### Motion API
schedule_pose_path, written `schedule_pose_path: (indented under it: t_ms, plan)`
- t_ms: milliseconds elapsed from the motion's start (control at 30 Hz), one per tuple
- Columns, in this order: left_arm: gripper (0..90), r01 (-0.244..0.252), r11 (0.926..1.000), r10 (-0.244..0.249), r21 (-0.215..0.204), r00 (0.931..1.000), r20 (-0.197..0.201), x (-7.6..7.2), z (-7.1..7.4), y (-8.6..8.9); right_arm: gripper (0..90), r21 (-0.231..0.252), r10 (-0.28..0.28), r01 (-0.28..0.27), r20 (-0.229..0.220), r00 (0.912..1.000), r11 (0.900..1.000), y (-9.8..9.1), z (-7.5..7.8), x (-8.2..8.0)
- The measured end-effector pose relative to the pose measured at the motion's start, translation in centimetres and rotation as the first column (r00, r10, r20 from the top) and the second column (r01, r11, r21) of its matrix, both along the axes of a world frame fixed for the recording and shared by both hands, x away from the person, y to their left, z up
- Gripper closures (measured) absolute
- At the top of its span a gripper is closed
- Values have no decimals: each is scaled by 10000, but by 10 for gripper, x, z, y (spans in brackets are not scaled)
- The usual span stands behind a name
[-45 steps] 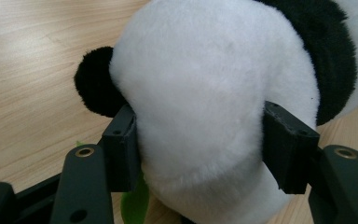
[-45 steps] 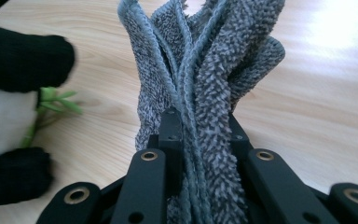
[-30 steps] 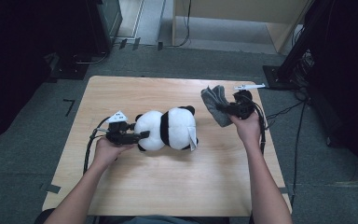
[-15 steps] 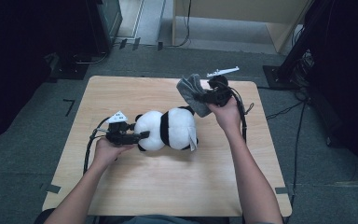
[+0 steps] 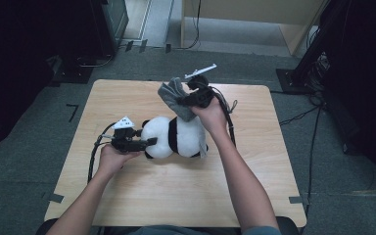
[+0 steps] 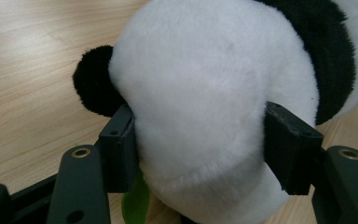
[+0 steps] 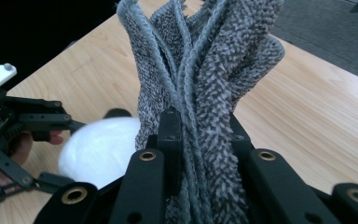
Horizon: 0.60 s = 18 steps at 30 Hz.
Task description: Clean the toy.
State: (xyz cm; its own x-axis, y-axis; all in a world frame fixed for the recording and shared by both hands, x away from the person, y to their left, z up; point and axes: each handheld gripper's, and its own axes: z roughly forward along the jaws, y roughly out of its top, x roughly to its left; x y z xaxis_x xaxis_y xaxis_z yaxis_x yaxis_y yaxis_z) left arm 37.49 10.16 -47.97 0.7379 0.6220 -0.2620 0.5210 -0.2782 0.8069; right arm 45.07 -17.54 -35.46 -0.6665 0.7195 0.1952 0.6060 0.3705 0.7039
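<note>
Both claws pinching: left claw [image 6: 200,154] on half-cropped panda [image 6: 214,93], right claw [image 7: 203,135] on bunched grey cloth [image 7: 205,60].

The left gripper [image 6: 198,140] clamps the white head of a plush panda [image 6: 205,93] between both jaws. A black ear shows at the left, above the wooden table [image 6: 28,70].

Plush panda [image 5: 176,137] lies on table [image 5: 254,171], near centre, head end toward left. Left gripper [image 5: 144,144] at panda's left, level with table, jaws either side of head. Right gripper [image 5: 186,100] above panda's far side, raised off table. Cloth [image 5: 172,95] between right gripper's jaws, hanging over panda's body. Cables [image 5: 94,159] run on table left of left hand [image 5: 111,157].
</note>
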Motion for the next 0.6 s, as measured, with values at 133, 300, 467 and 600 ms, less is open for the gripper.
schedule_pose_path:
  t_ms: [133, 300, 467, 600]
  plan:
    - [358, -11, 10000, 11, 3, 10000, -11, 0, 0, 0, 756, -85, 326, -327, -130, 9994, 9994, 26, -2, 4]
    - [360, -51, 10000, 51, -40, 10000, -13, 0, 0, -1, 756, -219, 688, -694, -255, 9973, 9973, 54, -8, 6]
    - [359, -51, 10000, 51, -61, 10000, -33, -1, 0, -1, 756, -135, 1039, -1046, -444, 9936, 9944, 76, -16, 7]
    - [362, -58, 10000, 58, 30, 10000, -27, -1, 1, -1, 756, -175, 1395, -1414, -832, 9867, 9898, 97, -27, 7]
